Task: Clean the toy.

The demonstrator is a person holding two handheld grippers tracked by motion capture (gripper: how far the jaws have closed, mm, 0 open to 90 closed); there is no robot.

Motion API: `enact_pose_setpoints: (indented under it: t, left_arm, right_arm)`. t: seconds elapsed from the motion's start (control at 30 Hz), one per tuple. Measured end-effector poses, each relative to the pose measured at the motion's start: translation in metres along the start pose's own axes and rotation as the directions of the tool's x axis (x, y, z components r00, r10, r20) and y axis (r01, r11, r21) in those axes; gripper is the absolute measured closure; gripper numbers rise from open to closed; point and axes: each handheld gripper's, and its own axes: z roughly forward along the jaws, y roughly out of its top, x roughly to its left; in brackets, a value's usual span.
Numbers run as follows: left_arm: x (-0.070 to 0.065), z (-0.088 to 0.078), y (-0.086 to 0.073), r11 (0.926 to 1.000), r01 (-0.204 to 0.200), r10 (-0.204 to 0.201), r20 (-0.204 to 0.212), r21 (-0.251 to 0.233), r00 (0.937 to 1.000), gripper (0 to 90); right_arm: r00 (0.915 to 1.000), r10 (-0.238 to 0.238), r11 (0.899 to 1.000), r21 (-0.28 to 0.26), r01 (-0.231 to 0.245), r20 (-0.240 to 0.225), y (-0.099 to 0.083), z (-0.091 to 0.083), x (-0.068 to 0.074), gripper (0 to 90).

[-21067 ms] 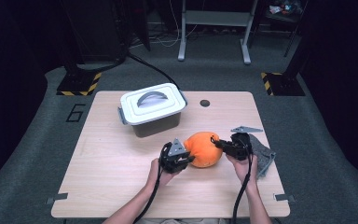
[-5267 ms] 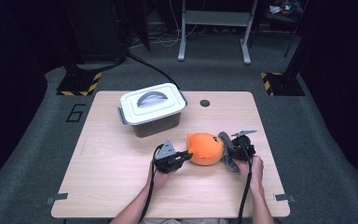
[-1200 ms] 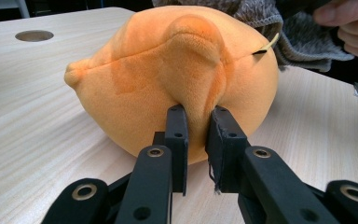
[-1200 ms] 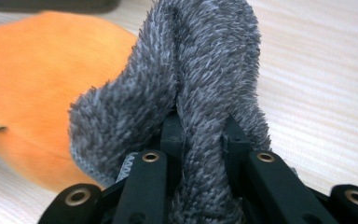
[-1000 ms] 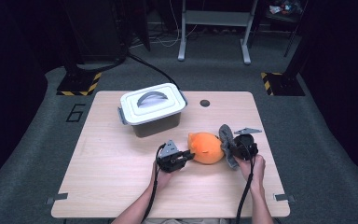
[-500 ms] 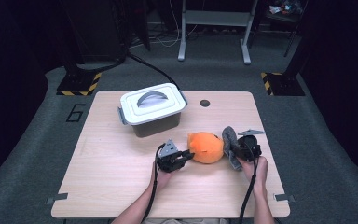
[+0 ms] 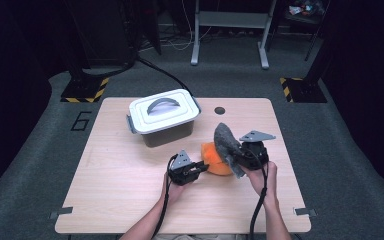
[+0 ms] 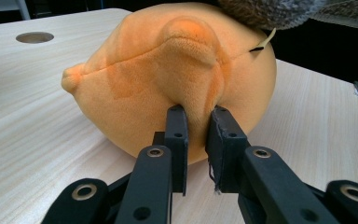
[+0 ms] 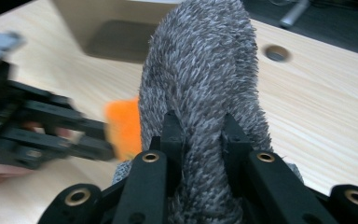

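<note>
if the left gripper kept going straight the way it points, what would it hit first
The left gripper is already pinching a fold of the soft orange plush toy, so it would press into that first. Behind it hangs the shaggy grey cloth held by the right gripper; depth there is unclear.

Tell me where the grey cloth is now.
In the high view, the grey cloth is right of centre, held up by the right gripper over the orange plush.
</note>
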Motion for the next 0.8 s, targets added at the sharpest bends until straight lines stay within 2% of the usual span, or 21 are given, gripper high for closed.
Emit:
enact_pose_setpoints:
  t: [0.07, 0.17, 0.23, 0.3, 0.33, 0.37, 0.4, 0.43, 0.5, 0.63, 0.67, 0.7, 0.8]
  left_arm:
    - [0.0, 0.0, 0.0, 1.0, 0.0, 0.0, -0.001, -0.001, 1.0, 78.6]
    - [0.0, 0.0, 0.0, 1.0, 0.001, -0.001, -0.001, 0.001, 1.0, 78.6]
    - [0.0, 0.0, 0.0, 1.0, -0.002, 0.002, -0.001, 0.006, 1.0, 78.6]
    - [0.0, 0.001, 0.0, 0.9999, -0.006, 0.006, 0.004, 0.01, 1.0, 78.6]
    - [0.0, 0.001, 0.0, 0.9999, -0.005, 0.005, 0.004, 0.01, 1.0, 78.6]
    - [0.0, 0.001, 0.0, 0.9999, -0.005, 0.005, 0.005, 0.01, 1.0, 78.6]
    - [-0.001, 0.001, 0.0, 1.0, -0.004, 0.004, 0.006, 0.008, 1.0, 78.6]
    - [-0.001, 0.001, 0.0, 1.0, -0.005, 0.005, 0.006, 0.009, 1.0, 78.6]
    - [-0.001, 0.001, 0.0, 1.0, -0.006, 0.006, 0.009, 0.007, 0.9999, 78.6]
    - [-0.001, 0.001, 0.0, 0.9999, -0.011, 0.011, 0.013, 0.007, 0.9999, 78.7]
    - [-0.001, 0.001, 0.0, 0.9999, -0.011, 0.011, 0.013, 0.008, 0.9999, 78.8]
    - [-0.001, 0.001, 0.0, 0.9999, -0.01, 0.01, 0.014, 0.009, 0.9999, 78.8]
    - [-0.001, 0.001, 0.0, 0.9999, -0.01, 0.01, 0.014, 0.009, 0.9999, 78.8]
  right_arm:
    - [0.9993, -0.024, 1.0, 0.001, 0.024, -0.028, 0.003, 0.005, 0.009, 75.7]
    - [0.9983, -0.046, 0.998, 0.031, 0.047, -0.035, 0.004, 0.017, 0.018, 75.6]
    - [0.9976, -0.064, 0.996, 0.052, 0.066, -0.027, 0.002, 0.024, 0.019, 75.6]
    - [0.998, -0.063, 0.996, 0.069, 0.063, -0.004, -0.001, 0.03, 0.018, 75.7]
    - [0.9975, -0.07, 0.995, 0.071, 0.07, -0.001, -0.002, 0.031, 0.016, 75.7]
    - [0.9985, -0.055, 0.996, 0.068, 0.055, 0.005, -0.003, 0.031, 0.016, 75.7]
    - [0.9973, -0.072, 0.995, 0.071, 0.071, 0.012, -0.004, 0.03, 0.014, 75.7]
    - [0.9979, -0.053, 0.996, 0.075, 0.05, 0.038, -0.004, 0.029, 0.014, 75.7]
    - [0.9971, -0.048, 0.996, 0.082, 0.043, 0.059, -0.006, 0.028, 0.012, 75.7]
    - [0.9978, -0.029, 0.997, 0.077, 0.025, 0.059, -0.014, 0.026, -0.002, 75.7]
    - [0.9977, -0.01, 0.997, 0.075, 0.005, 0.067, -0.016, 0.025, -0.004, 75.7]
    - [0.997, -0.014, 0.997, 0.074, 0.008, 0.075, -0.017, 0.024, -0.008, 75.7]
    - [0.9943, 0.017, 0.997, 0.079, -0.025, 0.105, -0.022, 0.021, -0.016, 75.6]
